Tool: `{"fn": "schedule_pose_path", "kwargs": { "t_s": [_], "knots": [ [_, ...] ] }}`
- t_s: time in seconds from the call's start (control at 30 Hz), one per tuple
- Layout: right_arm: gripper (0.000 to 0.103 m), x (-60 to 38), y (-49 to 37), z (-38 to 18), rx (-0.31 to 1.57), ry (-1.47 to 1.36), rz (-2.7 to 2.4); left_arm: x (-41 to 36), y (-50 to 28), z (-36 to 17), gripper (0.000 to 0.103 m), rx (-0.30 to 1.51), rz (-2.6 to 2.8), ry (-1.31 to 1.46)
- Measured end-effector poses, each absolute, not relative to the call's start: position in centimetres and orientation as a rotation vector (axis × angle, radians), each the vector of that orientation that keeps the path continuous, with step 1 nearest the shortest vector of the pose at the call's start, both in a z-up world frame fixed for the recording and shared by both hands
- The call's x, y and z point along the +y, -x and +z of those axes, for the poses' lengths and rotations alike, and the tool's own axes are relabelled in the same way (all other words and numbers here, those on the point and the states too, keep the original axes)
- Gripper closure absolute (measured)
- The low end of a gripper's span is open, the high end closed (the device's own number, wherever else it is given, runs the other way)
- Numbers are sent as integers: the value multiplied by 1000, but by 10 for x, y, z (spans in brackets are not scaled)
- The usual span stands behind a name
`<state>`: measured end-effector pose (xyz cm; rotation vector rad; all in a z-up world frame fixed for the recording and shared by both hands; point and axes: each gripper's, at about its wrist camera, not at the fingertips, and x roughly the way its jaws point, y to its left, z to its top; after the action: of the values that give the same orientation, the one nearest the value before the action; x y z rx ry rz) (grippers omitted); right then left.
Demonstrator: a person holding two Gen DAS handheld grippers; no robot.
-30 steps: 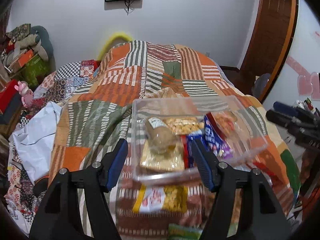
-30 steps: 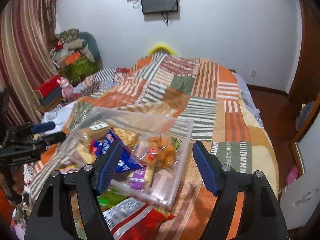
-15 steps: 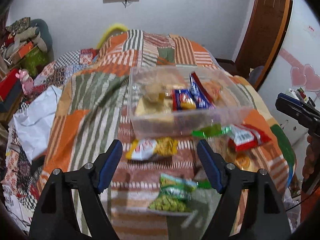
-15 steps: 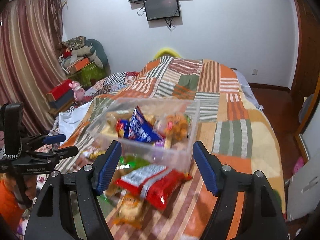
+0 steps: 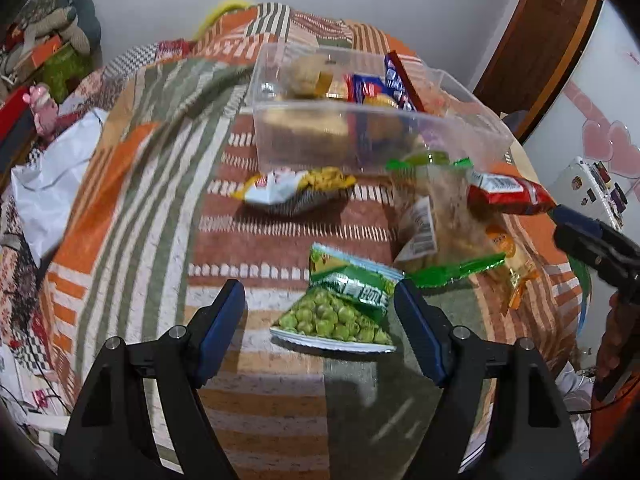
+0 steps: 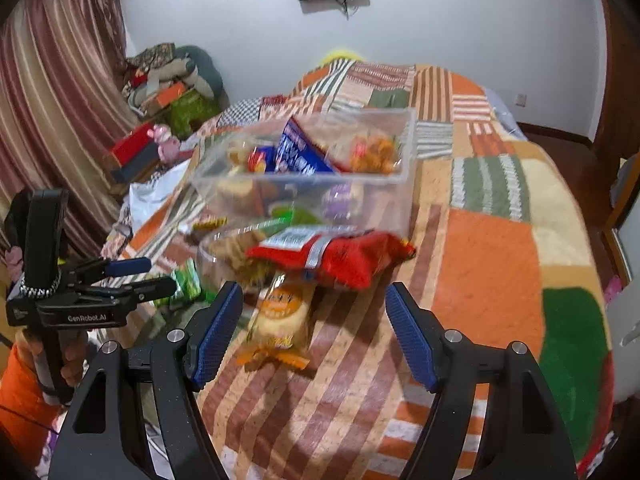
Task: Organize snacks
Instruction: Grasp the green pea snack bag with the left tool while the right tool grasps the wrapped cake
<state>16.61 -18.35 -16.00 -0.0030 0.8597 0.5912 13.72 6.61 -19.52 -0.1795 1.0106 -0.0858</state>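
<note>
A clear plastic bin (image 5: 304, 148) (image 6: 384, 208) holding several snack packs sits on the patchwork bedspread. Loose snacks lie in front of it: a green pea pack (image 5: 344, 308), a yellow-white chip bag (image 5: 296, 188), a red bag (image 5: 508, 196) (image 6: 344, 256), a clear bag of brown biscuits (image 5: 448, 216), and an orange-labelled bun pack (image 6: 280, 320). My left gripper (image 5: 320, 328) is open and empty, low over the pea pack. My right gripper (image 6: 314, 332) is open and empty, just above the bun pack. Each gripper shows in the other's view, the left one (image 6: 132, 276) and the right one (image 5: 580, 232).
The bedspread (image 6: 492, 248) falls away at the right edge. A white plastic bag (image 5: 52, 184) lies at the bed's left side. Piled clothes and boxes (image 6: 168, 92) stand by the striped curtain (image 6: 52, 120). A wooden door (image 5: 536, 48) is at the far right.
Both grippers have pulled back from the bin and dropped lower. The loose snacks in front of the bin have come into view between the fingers.
</note>
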Motion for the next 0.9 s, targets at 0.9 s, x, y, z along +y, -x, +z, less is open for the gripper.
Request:
{"fn": "schedule_pose_path", "kwargs": {
  "t_s": [0.9],
  "knots": [
    [73, -154, -175, -192, 929, 66, 666, 52, -133, -213, 44, 963, -79, 106]
  ]
}}
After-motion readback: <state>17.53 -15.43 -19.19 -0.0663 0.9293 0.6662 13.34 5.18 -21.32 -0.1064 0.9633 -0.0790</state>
